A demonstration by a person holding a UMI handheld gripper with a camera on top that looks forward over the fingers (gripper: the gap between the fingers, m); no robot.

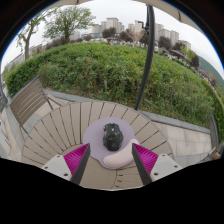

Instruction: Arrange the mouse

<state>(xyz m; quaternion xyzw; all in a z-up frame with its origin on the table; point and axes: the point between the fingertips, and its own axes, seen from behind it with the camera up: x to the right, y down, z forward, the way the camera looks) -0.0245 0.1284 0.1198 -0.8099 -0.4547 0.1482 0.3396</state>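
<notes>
A dark grey mouse [113, 137] lies on a pale lilac mouse mat with a wrist rest [100, 150], on a round slatted wooden table [62, 128]. My gripper [111, 160] is open. Its two fingers with magenta pads [76, 157] stand wide apart on either side of the mat's near edge. The mouse lies just ahead of the fingers, between their lines, untouched. Nothing is held.
A wooden chair [28, 100] stands at the left of the table. A dark pole [149, 45] rises behind the table. A railing [213, 130] runs at the right. Beyond is a grassy slope [110, 70], trees and distant buildings.
</notes>
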